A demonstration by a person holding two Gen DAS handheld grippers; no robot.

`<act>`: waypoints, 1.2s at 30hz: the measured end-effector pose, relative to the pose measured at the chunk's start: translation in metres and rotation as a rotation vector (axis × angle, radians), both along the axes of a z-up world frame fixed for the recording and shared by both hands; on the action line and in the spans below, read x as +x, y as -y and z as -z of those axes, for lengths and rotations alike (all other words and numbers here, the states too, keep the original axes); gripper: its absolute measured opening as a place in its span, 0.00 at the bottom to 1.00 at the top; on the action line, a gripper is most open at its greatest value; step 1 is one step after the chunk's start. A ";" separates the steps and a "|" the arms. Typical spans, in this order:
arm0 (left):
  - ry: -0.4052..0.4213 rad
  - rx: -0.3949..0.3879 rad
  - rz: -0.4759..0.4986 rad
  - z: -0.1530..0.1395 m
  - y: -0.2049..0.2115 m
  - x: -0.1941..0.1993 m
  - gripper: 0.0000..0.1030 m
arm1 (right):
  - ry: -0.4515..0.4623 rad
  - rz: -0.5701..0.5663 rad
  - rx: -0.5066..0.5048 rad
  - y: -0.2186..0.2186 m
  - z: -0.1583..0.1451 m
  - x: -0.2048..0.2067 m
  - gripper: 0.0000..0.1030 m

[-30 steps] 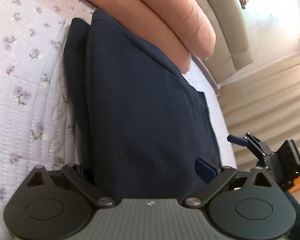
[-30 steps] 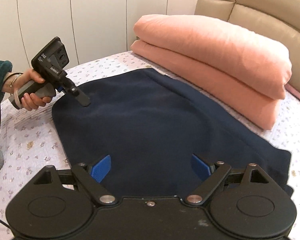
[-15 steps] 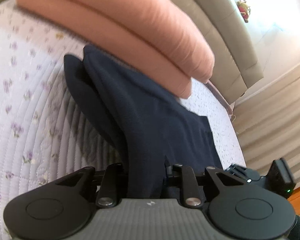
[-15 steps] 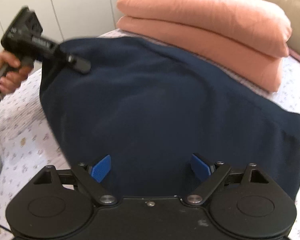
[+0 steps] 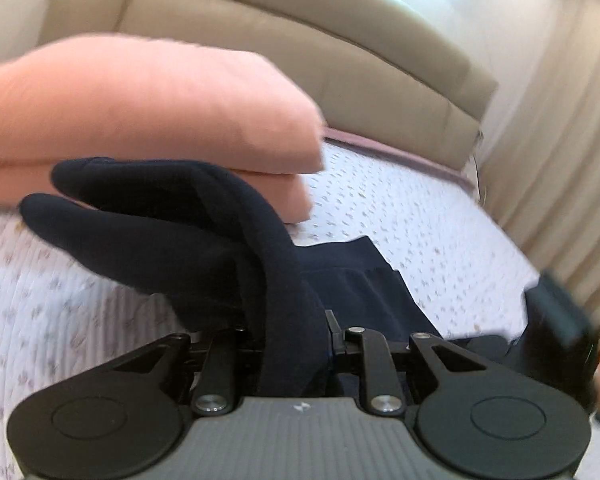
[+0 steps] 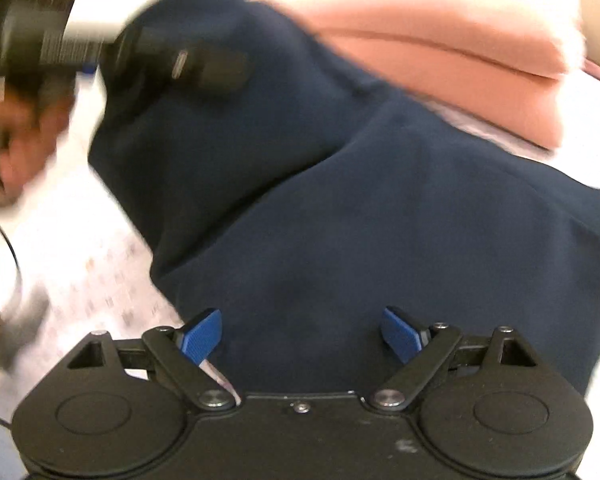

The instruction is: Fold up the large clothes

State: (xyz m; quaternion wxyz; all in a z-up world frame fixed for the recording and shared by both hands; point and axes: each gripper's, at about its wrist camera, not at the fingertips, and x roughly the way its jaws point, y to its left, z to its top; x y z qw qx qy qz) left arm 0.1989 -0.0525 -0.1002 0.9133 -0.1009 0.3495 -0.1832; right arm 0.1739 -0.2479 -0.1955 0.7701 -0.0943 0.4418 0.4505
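A large navy garment (image 6: 340, 200) lies folded on the flowered bed quilt (image 5: 60, 300). My left gripper (image 5: 290, 332) is shut on a bunched edge of the navy garment (image 5: 180, 232) and holds it lifted off the quilt; it also shows, blurred, in the right wrist view (image 6: 172, 64) at the upper left. My right gripper (image 6: 300, 332) is open over the garment's near edge, blue pads (image 6: 202, 334) on either side, holding nothing.
Two stacked salmon-pink pillows (image 5: 140, 112) lie behind the garment, against a beige padded headboard (image 5: 300, 40). Curtains (image 5: 560, 160) hang at the right. The person's hand (image 6: 16, 140) holds the left gripper. A thin black cable (image 6: 8, 248) trails at the left.
My left gripper closed on the garment's edge and lifted it up, raising that side. My right gripper stayed open and moved in closer over the cloth.
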 end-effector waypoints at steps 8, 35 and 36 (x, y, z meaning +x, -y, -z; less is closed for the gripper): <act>0.035 0.098 0.076 0.011 0.102 0.019 0.23 | -0.267 0.328 0.455 0.127 -0.033 0.083 1.00; -0.036 0.159 0.454 0.041 0.221 -0.005 0.36 | -0.338 0.611 0.497 0.159 0.041 0.170 0.31; -0.033 0.134 0.472 0.033 0.216 -0.012 0.40 | -0.387 0.611 0.508 0.163 0.049 0.175 0.40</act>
